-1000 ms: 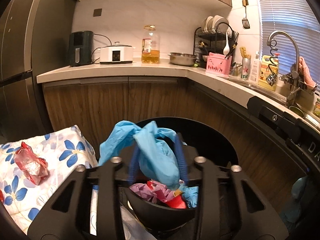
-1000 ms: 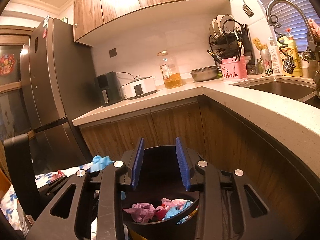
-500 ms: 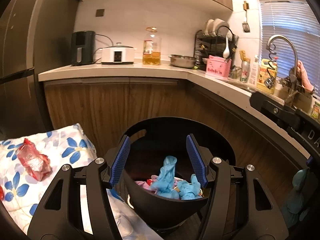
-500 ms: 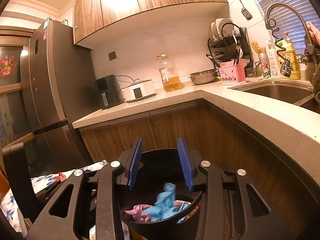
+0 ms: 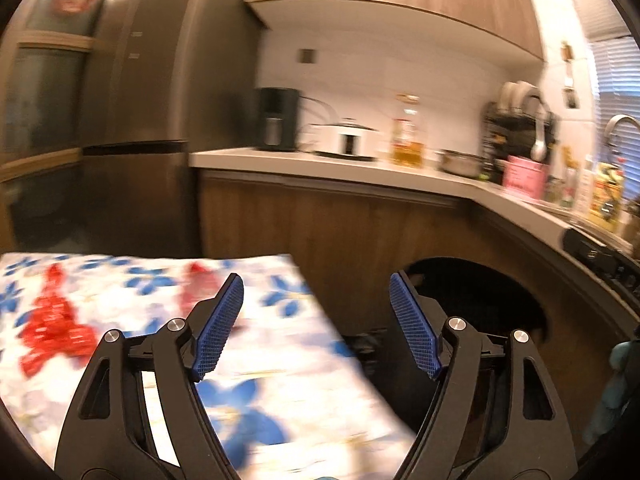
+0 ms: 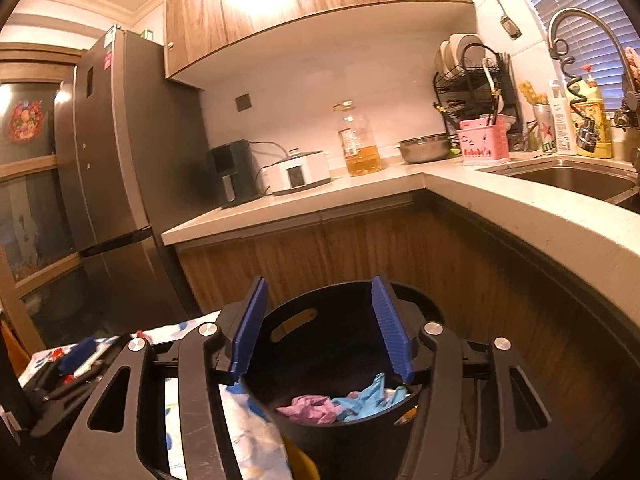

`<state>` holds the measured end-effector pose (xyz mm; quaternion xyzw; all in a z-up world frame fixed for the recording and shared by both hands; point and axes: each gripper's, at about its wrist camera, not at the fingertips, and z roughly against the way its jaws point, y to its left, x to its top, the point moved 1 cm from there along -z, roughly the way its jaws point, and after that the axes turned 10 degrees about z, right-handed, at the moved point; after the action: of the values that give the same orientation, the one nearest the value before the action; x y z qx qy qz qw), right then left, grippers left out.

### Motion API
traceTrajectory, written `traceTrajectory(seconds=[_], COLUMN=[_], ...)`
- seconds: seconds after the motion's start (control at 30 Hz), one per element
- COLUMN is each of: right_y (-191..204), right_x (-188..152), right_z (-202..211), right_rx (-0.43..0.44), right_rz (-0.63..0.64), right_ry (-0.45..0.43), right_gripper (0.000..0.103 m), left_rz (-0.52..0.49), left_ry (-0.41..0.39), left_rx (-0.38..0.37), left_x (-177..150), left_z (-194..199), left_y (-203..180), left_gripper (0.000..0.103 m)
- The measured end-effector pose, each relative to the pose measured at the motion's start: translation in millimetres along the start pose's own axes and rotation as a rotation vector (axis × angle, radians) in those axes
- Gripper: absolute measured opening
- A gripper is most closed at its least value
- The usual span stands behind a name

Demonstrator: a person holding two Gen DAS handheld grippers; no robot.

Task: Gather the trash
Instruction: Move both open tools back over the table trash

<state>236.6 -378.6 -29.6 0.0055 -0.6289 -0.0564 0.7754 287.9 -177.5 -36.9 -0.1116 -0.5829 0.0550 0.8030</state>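
Observation:
A black trash bin (image 6: 344,420) stands below the counter and holds a blue glove (image 6: 366,400) and pink crumpled trash (image 6: 310,408). My right gripper (image 6: 320,332) is open and empty above the bin's mouth. My left gripper (image 5: 316,328) is open and empty, over the edge of a white cloth with blue flowers (image 5: 256,360). Two red crumpled wrappers (image 5: 52,328) (image 5: 196,284) lie on that cloth, left of the gripper. The bin (image 5: 476,292) shows to the right in the blurred left wrist view.
A wood-fronted L-shaped counter (image 6: 440,184) wraps behind and right of the bin, with an oil bottle (image 6: 360,140), a cooker (image 6: 298,172) and a sink (image 6: 576,180). A tall grey fridge (image 6: 120,168) stands at the left.
The left gripper let the blue glove fall into the bin, opened wide, then swung left from the bin to over the flowered cloth. The right gripper stayed over the bin.

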Motion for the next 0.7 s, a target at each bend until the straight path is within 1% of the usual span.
traceTrajectory(seconds=[0.03, 0.07, 0.13, 0.17, 0.27, 0.4, 0.57, 0.7], right_y=[5.6, 10.5, 20.6, 26.5, 42.9, 72.9, 107.5, 136.9], right_x=[-1.9, -3.4, -5.4, -6.2, -7.5, -9.9, -12.2, -17.0], right_z=[-0.3, -0.6, -1.4, -2.2, -3.4, -8.0, -18.6, -32.9], right_rx=[0.010, 0.017, 0.029, 0.039, 0.061, 0.103, 0.147, 0.186], right_rz=[0.003, 0.006, 0.012, 0.013, 0.022, 0.048, 0.083, 0.103], right_ry=[0.005, 0.008, 0.013, 0.017, 0.019, 0.029, 0.041, 0.057], right_gripper=[0.055, 0.055, 0.056, 0.056, 0.057, 0.057, 0.057, 0.057], left_rz=[0.007, 0.017, 0.033, 0.050, 0.079, 0.121, 0.147, 0.160], left_ry=[-0.005, -0.014, -0.019, -0.023, -0.028, -0.041, -0.045, -0.030], left_rx=[0.021, 0.063, 0.117, 0.164, 0.257, 0.361, 0.437, 0.475], left_x=[0.0, 0.6, 2.8, 4.2, 7.8, 14.7, 22.1, 23.4], left_z=[3.0, 6.5, 9.5, 11.4, 14.9, 17.7, 13.5, 2.8], left_y=[9.2, 26.6, 49.5, 68.0, 103.2, 151.8, 193.9, 214.7], left_gripper=[0.074, 0.074, 0.074, 0.074, 0.074, 0.074, 0.074, 0.074])
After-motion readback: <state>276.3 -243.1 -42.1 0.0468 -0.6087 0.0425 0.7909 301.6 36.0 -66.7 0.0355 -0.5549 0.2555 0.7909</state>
